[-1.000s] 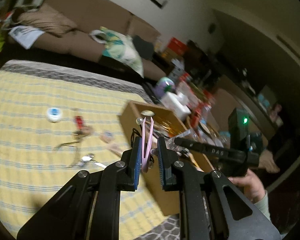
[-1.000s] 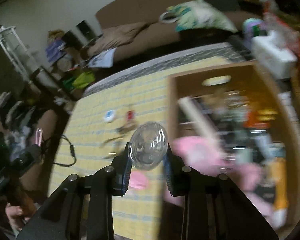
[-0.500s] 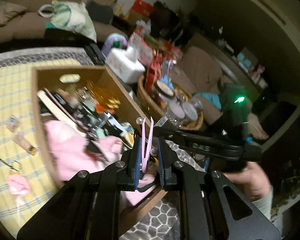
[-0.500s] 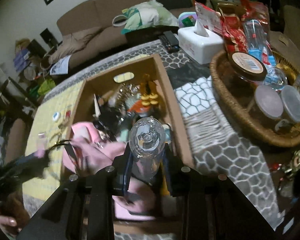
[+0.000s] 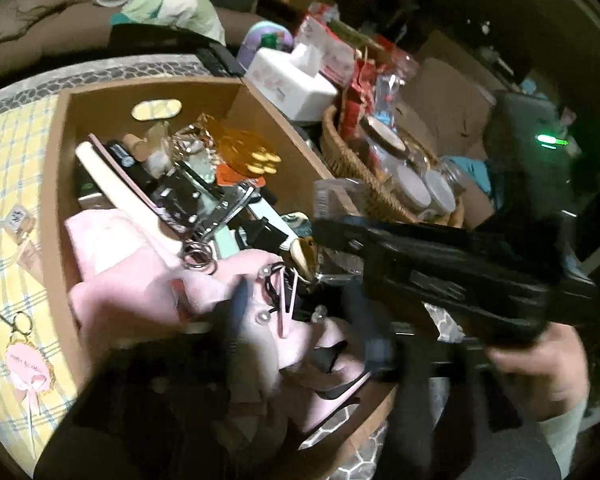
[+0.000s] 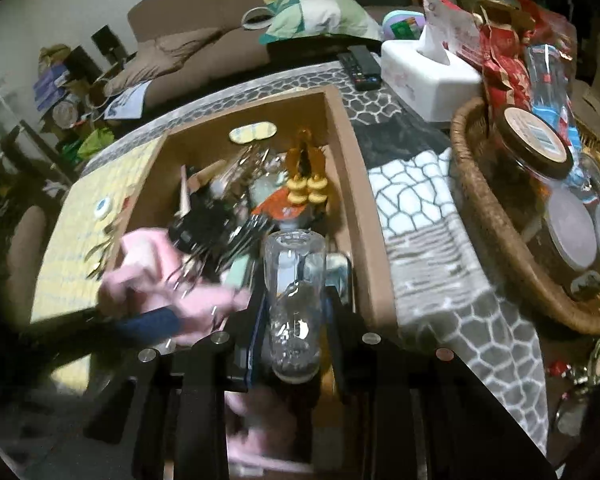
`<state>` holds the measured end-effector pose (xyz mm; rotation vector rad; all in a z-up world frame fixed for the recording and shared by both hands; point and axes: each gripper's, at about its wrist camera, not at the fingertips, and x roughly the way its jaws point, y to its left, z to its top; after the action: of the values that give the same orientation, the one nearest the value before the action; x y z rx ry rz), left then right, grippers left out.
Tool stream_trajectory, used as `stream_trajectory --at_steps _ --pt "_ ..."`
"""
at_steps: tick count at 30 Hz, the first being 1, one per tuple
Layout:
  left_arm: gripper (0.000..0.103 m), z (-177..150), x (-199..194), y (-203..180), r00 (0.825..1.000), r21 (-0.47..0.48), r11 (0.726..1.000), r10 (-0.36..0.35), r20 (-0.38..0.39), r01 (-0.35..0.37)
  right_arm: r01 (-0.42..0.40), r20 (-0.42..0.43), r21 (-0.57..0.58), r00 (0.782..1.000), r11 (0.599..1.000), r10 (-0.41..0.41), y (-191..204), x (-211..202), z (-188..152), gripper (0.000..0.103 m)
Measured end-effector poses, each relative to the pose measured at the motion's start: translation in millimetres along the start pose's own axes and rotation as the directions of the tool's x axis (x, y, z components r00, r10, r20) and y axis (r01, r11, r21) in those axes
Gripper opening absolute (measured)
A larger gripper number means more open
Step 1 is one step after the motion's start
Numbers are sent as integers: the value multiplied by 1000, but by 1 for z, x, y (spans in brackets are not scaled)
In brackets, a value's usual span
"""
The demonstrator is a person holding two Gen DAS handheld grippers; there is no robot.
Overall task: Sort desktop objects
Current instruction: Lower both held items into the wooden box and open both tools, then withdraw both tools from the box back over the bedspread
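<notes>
An open cardboard box (image 5: 56, 160) holds a pink cloth (image 5: 140, 276), keys, clips and other small things. My left gripper (image 5: 300, 316) hangs blurred over its near end. Its jaws are opening, and a pink hair clip with pearls (image 5: 287, 300) lies loose between them on the cloth, touched by neither pad. My right gripper (image 6: 296, 300) is shut on a clear plastic bottle (image 6: 294, 264) above the box's (image 6: 352, 168) near right corner. In the left wrist view a hand carries that gripper in from the right, with the bottle (image 5: 332, 200) at its tip.
A wicker basket (image 6: 480, 200) of jars and snack packs stands right of the box. A white tissue box (image 6: 428, 76) and a remote (image 6: 362, 66) lie behind it. Left of the box, the yellow checked cloth (image 5: 4, 152) bears a pink tag keychain (image 5: 28, 364).
Both grippers swung from above the yellow cloth to over the box and dropped lower. The left jaws parted and let go of the pink clip. The right still grips the bottle.
</notes>
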<state>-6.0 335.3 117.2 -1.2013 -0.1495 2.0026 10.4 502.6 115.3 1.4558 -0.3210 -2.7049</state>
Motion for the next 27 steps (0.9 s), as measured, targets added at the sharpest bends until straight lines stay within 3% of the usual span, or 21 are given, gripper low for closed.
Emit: stream_trajectory --at_steps 4,8,10,14,16,21,27 --pt "70 -4 -20 3 999 -8 1000 13 33 -13 67 24 28 997 997 -67 -4 16 6 29" --pt "77 -6 -43 13 997 -31 999 16 72 -14 79 29 25 996 997 -80 -4 17 6 29" --pt "83 -7 -54 19 996 -41 999 28 90 -24 110 47 24 993 994 -111 -3 10 7 37" --pt "88 -8 -71 31 992 -56 997 55 113 -49 73 143 75 986 995 -83 -7 -18 11 50" --pt "97 -10 -78 42 991 -78 996 59 118 -50 46 192 100 979 994 -65 -8 -34 14 52" --pt "102 -18 -95 62 989 -114 991 82 127 -67 21 224 109 973 994 -45 1 -54 16 63" --pt "103 -30 -122 83 981 -138 984 134 140 -114 -35 223 12 974 999 31 49 -55 17 83"
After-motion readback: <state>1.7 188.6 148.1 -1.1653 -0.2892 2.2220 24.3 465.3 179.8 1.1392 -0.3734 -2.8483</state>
